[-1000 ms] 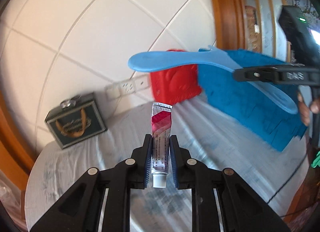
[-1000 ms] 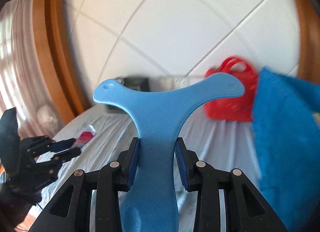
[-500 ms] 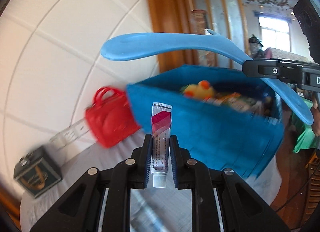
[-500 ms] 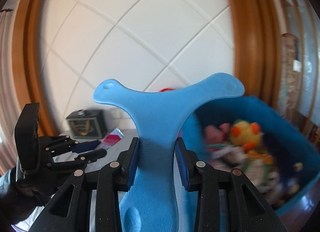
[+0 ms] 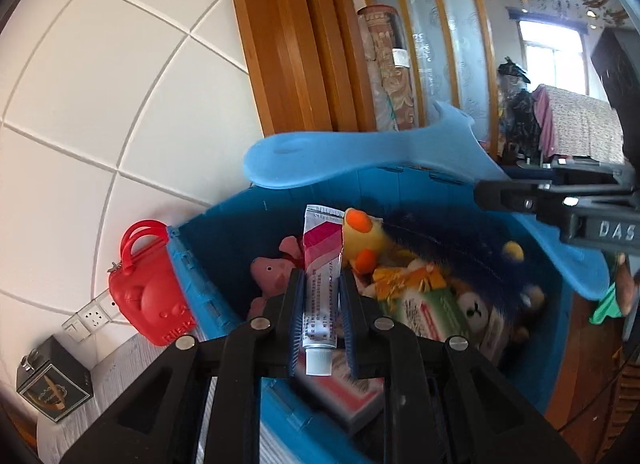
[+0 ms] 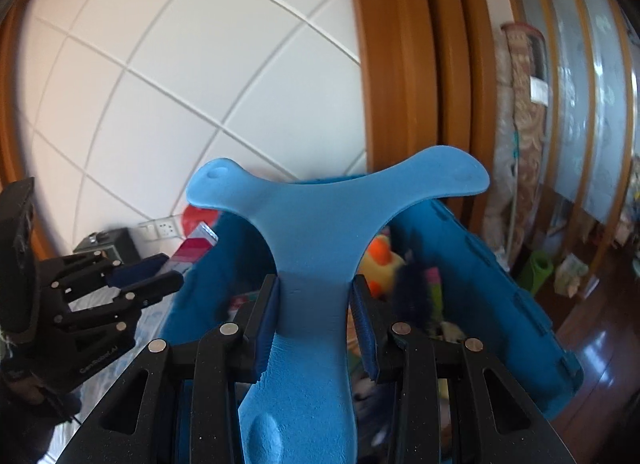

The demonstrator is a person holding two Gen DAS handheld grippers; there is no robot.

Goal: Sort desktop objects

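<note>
Beneath both grippers: blue bin (image 5: 208, 296), your drop target. Left gripper (image 5: 319, 304) clamped on tube (image 5: 320, 284); right gripper (image 6: 316, 324) clamped on blue foam piece (image 6: 320, 223), ready for release.

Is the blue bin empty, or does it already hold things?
Not empty: the blue bin holds a yellow duck toy, a pink toy and boxes.

"DAS" on right gripper (image 5: 596, 219)

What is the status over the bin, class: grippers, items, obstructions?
Left gripper shut on ointment tube. Right gripper shut on blue foam piece. Both over the blue bin, already holding toys and boxes. Nothing blocking.
</note>
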